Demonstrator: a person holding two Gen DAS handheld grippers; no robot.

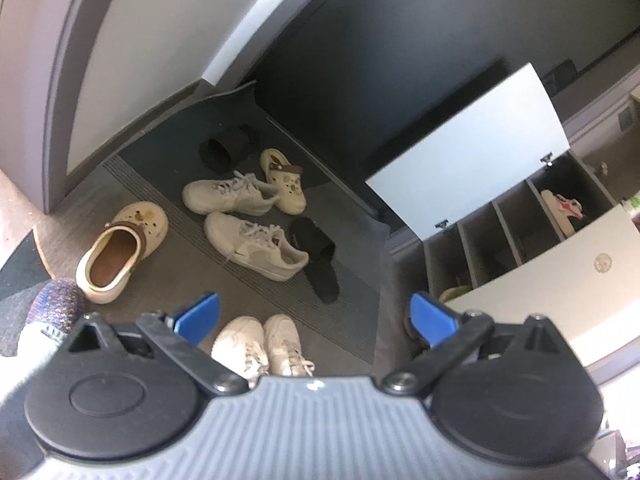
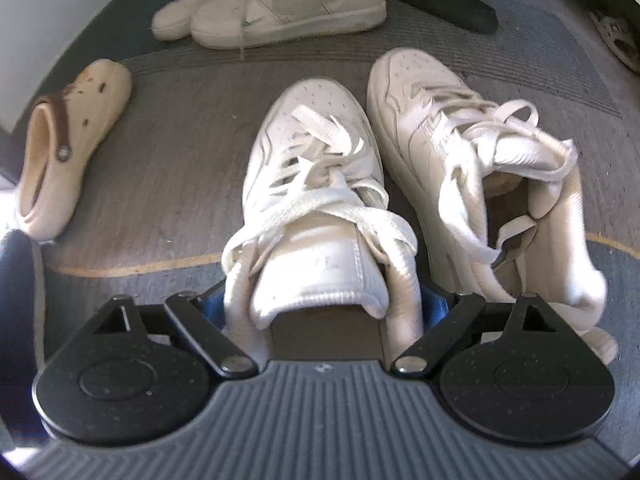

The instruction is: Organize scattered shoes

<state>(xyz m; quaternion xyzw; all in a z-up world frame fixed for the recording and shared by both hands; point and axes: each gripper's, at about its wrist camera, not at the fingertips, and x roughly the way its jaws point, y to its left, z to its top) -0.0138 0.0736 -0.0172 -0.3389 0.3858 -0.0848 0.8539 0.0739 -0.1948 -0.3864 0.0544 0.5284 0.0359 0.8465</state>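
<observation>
Sitting alone in open cabinet compartment: pink-white shoe.

Left gripper jaws wide apart (right gripper too).

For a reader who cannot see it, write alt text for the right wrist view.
The right gripper straddles the heel of a white high-top sneaker, its mate beside it on the grey mat. A cream clog lies left.

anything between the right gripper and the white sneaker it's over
Nothing visible. The right gripper already straddles the collar of the white high-top sneaker, a blue pad on each side; whether the pads press it can't be told.
</observation>
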